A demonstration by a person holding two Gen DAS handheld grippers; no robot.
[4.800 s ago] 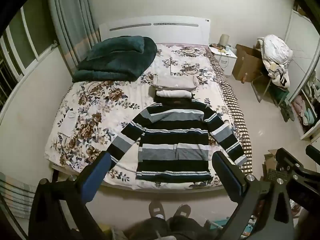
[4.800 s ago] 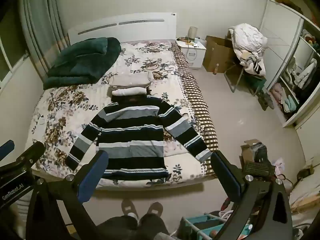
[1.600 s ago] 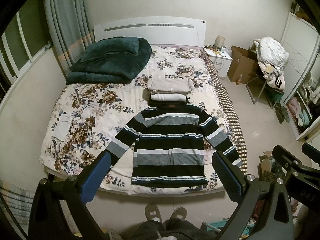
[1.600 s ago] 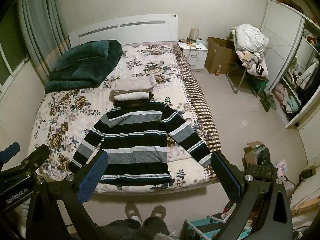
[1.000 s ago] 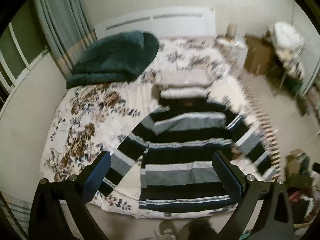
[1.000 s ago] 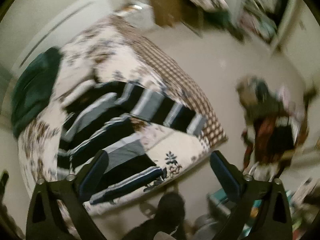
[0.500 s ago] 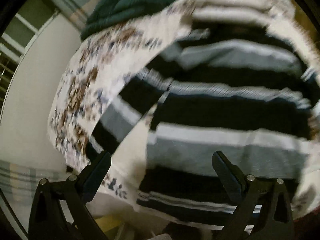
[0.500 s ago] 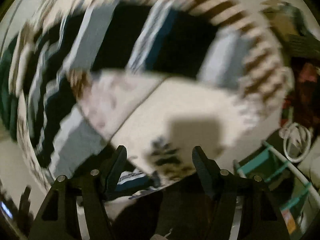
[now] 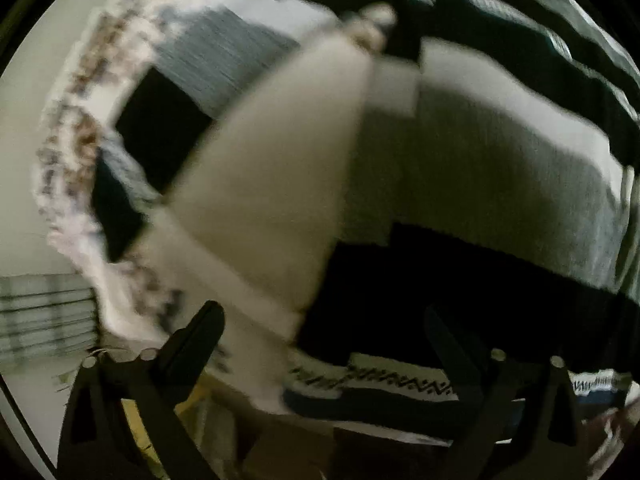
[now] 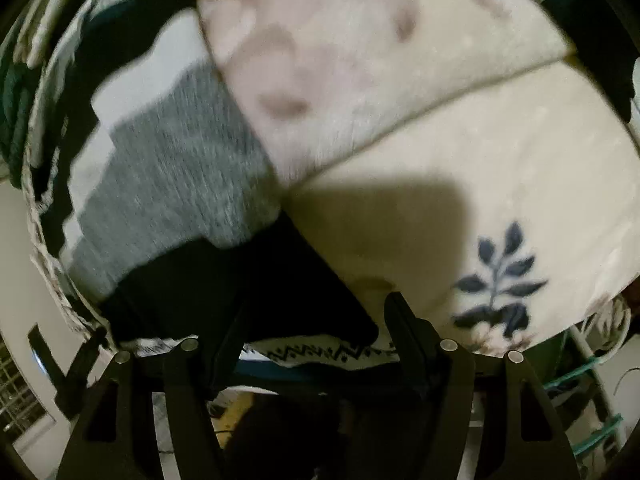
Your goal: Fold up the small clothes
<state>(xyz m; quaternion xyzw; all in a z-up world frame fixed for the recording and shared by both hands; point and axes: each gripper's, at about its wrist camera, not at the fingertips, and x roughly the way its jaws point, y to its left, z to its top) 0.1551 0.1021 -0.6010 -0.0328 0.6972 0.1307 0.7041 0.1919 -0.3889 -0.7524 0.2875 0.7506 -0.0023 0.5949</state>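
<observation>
Both grippers (image 9: 324, 332) (image 10: 308, 320) are spread, nothing clamped yet; soft floppy sweater (image 9: 480, 168) is best pinched at hem corners (image 10: 320, 350)

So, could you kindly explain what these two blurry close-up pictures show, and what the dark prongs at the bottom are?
No robot here: a person holds a hand-held claw in each hand, each with a wide-angle camera looking along its two fingers. The dark prongs are those fingers. One picture is from the left claw, the other from the right claw. Both hang close over the near hem corners of a striped sweater lying flat on a flowered bedspread. The left claw's jaws have just been closing, and the right's narrowed a moment before. In both views the hem lies between the fingers, but no pad visibly presses on it, so nothing looks held. The blur comes from motion.
</observation>
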